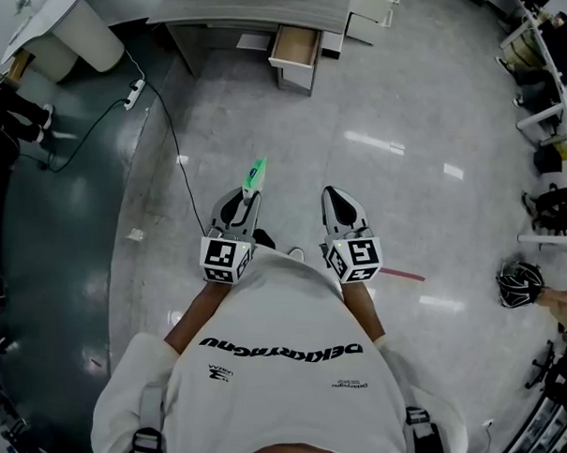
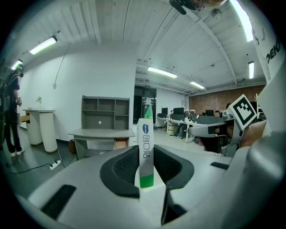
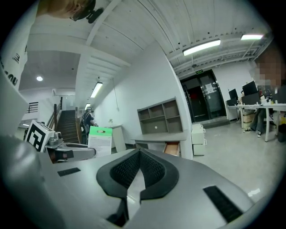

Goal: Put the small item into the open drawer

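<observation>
My left gripper (image 1: 244,202) is shut on a slim white and green tube (image 1: 256,176), which stands up between the dark pads (image 2: 145,147) in the left gripper view. My right gripper (image 1: 338,208) is shut with nothing in it; its pads (image 3: 152,167) meet in the right gripper view. From there the tube (image 3: 100,139) shows at the left. The open wooden drawer (image 1: 295,47) juts from under a grey desk (image 1: 246,5) far ahead across the floor. The same drawer (image 3: 171,148) shows small under the desk in the right gripper view, and the drawer (image 2: 120,144) again in the left one.
A white round table (image 1: 49,18) stands at the far left, with a power strip and cable (image 1: 133,94) on the floor nearby. White cabinets (image 1: 370,13) sit right of the desk. Bags and a helmet (image 1: 519,283) line the right side. A person (image 2: 12,116) stands at the left.
</observation>
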### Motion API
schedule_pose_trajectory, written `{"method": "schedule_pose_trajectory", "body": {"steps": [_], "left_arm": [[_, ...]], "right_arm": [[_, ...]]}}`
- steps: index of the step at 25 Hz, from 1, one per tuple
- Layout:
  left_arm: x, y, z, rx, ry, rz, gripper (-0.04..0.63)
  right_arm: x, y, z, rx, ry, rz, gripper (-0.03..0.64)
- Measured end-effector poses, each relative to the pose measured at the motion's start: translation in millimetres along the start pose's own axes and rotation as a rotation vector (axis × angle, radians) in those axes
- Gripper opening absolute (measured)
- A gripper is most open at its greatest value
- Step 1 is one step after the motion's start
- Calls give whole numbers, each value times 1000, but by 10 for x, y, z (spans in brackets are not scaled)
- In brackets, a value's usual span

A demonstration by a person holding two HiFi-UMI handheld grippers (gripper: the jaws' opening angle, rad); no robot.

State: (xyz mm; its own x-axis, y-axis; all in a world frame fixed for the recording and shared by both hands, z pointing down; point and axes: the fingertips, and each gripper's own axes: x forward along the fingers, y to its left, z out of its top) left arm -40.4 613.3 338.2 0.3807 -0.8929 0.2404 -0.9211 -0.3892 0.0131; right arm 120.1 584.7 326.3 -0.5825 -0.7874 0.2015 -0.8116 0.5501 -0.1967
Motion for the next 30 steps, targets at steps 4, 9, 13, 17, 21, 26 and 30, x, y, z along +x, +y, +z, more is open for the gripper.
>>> {"method": "schedule_pose_trajectory", "body": {"steps": [4, 9, 13, 17, 21, 26, 30], "left_arm": [[1, -70, -63, 6, 18, 16, 105], [147, -9, -181, -7, 34, 22, 104], [400, 169, -194, -8, 29, 15, 104], [782, 430, -101, -35, 15, 18, 105], [1279, 798, 59, -37, 1, -7, 105], [1929, 1373, 314, -37, 1, -49, 104], [2456, 1823, 527, -23, 8, -76, 105]], "right_arm": [[-18, -54, -78, 11, 10, 19, 29], [136, -162, -166, 25, 26, 23, 29], [437, -216, -164, 4, 45, 40, 29], [810, -406, -18, -5, 47, 38, 29], [1400, -610, 169, -3, 45, 18, 29], [2232, -823, 472, 0, 49, -9, 29], [2861, -1005, 715, -3, 51, -24, 29]]}}
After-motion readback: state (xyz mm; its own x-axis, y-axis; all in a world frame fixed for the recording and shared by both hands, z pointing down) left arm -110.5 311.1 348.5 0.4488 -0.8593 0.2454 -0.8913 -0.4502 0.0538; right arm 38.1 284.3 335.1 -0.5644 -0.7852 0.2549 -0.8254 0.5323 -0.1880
